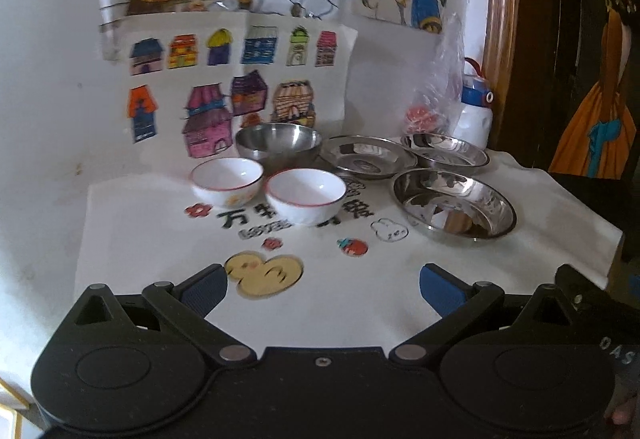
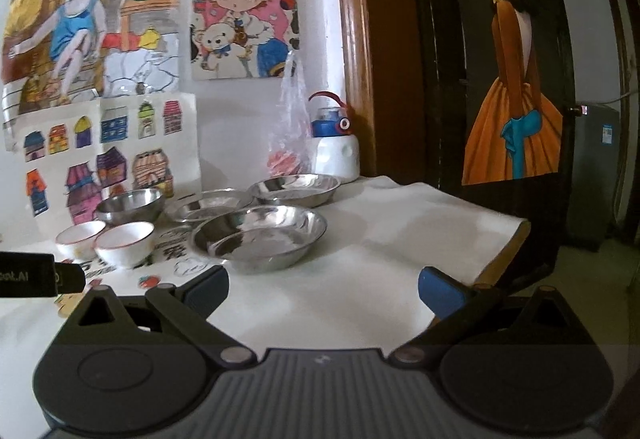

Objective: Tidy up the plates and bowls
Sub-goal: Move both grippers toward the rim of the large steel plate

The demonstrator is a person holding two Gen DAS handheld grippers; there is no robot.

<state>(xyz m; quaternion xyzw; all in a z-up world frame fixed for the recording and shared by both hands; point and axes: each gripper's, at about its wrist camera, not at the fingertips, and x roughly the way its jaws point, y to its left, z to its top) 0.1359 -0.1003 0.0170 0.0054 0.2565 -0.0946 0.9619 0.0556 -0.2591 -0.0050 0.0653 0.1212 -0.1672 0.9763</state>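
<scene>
While nothing has yet been gathered, both claws hover spread wide and empty over the near part of the white cloth [image 1: 360, 319]: the left gripper [image 1: 323, 285] and the right gripper [image 2: 323, 287] each show their blue pads well apart with only cloth between them. The steel bowl [image 1: 279, 143] serves as landmark. Just in front of it stand two white bowls [image 1: 227, 182] [image 1: 305, 194], side by side and nearly touching. To its right lie three steel plates: one [image 1: 368, 155] just beside it, a second [image 1: 445, 151] farther right, a third [image 1: 454, 207] nearer the grippers; from the right wrist this nearest plate [image 2: 259, 237] sits directly ahead of the right gripper. The dishes lie spread out singly, so the work, by judgement, is still at its start; like pieces would probably be nested. Behind and right of the steel bowl stand a clear plastic bag [image 1: 438, 87] and a white bottle with a blue lid [image 1: 475, 107], close to the far plates. Children's drawings [image 1: 236, 79] hang directly behind the bowl. Nothing blocks either gripper's path to the nearer dishes.
</scene>
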